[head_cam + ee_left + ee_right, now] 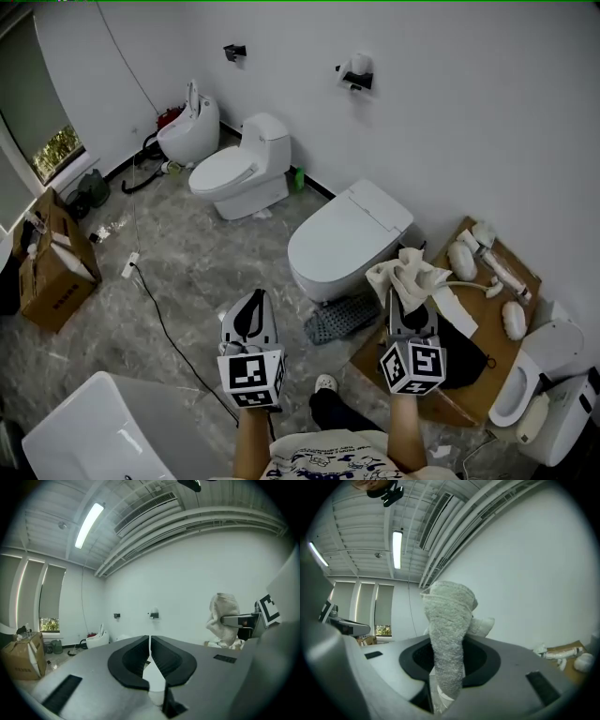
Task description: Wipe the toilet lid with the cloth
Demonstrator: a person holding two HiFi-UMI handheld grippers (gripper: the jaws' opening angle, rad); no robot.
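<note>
Clamping the cloth (409, 270), right gripper (410, 306) hovers beside toilet lid (339, 240); left gripper (252, 302) jaws closed.

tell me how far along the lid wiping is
Done: the cloth is picked up, with the right gripper shut on it. In hand: the cloth is held up beside the closed toilet lid, not on it. Left: all the wiping. The left gripper is shut and empty.

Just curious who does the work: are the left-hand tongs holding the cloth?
No, the left tongs are shut on nothing, while the cloth is clamped in the right tongs.
</note>
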